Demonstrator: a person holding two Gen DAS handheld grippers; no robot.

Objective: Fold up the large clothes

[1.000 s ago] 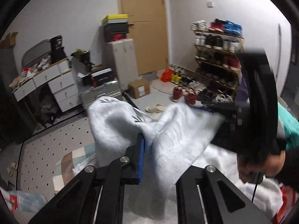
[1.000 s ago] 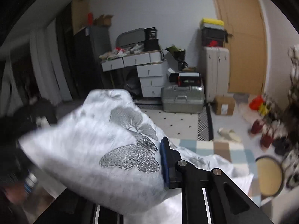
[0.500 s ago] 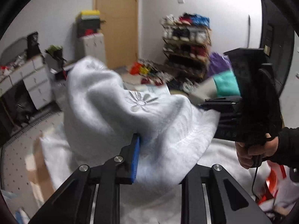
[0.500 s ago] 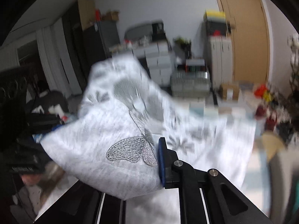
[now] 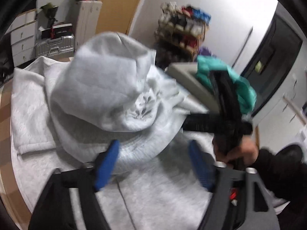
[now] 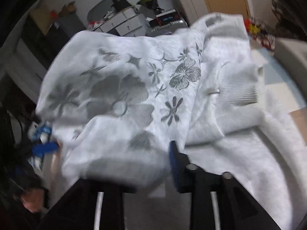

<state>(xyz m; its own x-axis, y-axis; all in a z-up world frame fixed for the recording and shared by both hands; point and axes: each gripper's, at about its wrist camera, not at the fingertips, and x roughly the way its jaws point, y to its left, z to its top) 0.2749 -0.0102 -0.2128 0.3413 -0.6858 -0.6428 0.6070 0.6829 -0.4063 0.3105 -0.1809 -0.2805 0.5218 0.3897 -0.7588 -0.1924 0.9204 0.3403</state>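
Across the tabletop (image 5: 3, 126) lies a pale grey garment (image 5: 153, 187), spread flat, with a folded-over part (image 5: 99, 94) of it heaped on top in the left wrist view. Left tongs (image 5: 153, 163) stand wide, their jaws opening; the blue pads (image 5: 107, 164) sit apart on either side of the fold's rounded hem and press on nothing. Just right of them a hand (image 5: 239, 153) in a dark sleeve holds the right tongs' black body (image 5: 226, 115), with a teal cloth (image 5: 241, 88) behind it.

From the right wrist view, the fold shows grey embroidered flowers and butterflies (image 6: 184, 74) and a ribbed cuff (image 6: 236, 92) lying to the right. Right tongs (image 6: 134, 164) are also opening: one blue pad (image 6: 173, 164) shows beside the cloth's edge, the other is hidden under the fabric, which still drapes between the jaws, loose rather than pinched. At far left the left tongs' blue pad (image 6: 45, 147) appears, blurred. White drawers (image 6: 124, 23) and a silver case (image 5: 55, 44) stand behind.
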